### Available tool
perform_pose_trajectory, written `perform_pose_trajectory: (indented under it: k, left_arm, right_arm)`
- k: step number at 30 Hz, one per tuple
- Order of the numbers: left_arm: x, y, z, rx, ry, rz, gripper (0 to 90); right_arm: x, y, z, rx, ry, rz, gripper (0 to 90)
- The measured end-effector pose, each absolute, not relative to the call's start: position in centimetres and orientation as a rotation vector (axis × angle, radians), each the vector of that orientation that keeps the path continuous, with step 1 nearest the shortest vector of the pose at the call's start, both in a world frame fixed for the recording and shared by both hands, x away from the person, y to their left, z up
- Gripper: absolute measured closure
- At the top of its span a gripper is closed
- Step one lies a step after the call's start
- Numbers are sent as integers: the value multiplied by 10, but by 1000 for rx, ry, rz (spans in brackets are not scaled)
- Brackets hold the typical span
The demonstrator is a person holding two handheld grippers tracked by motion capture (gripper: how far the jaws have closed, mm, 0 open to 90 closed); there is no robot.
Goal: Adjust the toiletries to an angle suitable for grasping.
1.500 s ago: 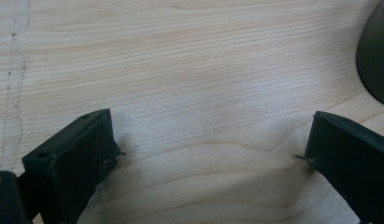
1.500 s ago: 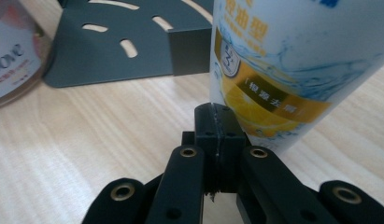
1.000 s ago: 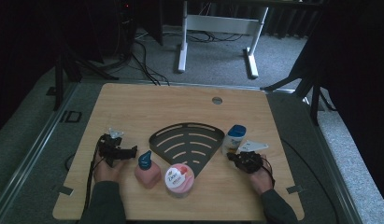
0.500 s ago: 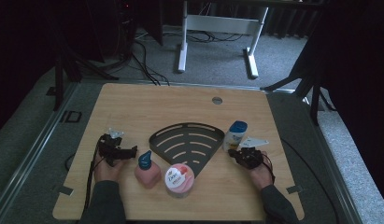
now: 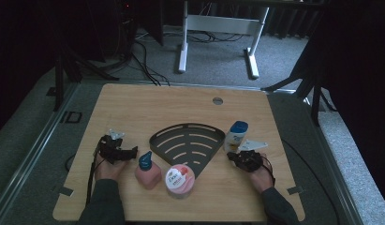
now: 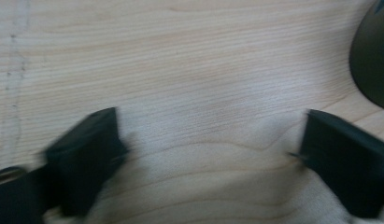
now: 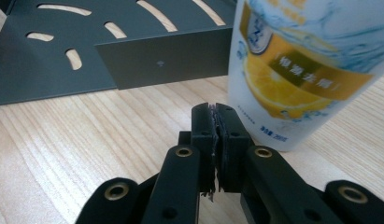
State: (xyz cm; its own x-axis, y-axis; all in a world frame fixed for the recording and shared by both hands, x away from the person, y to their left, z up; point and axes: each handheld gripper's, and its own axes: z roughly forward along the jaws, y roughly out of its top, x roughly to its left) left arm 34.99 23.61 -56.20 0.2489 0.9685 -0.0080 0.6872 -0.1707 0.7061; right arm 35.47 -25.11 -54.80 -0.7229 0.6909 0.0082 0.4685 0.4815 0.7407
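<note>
White bottle (image 5: 236, 136) stands upright – long axis vertical, blue cap up.

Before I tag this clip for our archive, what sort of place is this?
Probably a lab or studio recording station: a wooden table bearing a dark fan-shaped rack and toiletry bottles, with cables on grey carpet behind.

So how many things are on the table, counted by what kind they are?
Bottles: 2, pink pump bottle, white bottle
Jars: 1, pink jar
Racks: 1, black rack
Grippers: 2, left gripper, right gripper
Total: 6
</note>
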Motion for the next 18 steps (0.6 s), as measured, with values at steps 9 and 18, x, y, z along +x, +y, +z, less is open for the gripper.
perform_pose_trajectory:
  k: [9, 18]
  left_arm:
    - [335, 232, -548, 1974, 1479, 658, 583]
    - [314, 229, -528, 1943, 1369, 581, 773]
  right_arm:
    - [355, -252, -555, 1004, 2439, 1072, 843]
    - [358, -254, -556, 1024, 2428, 1102, 789]
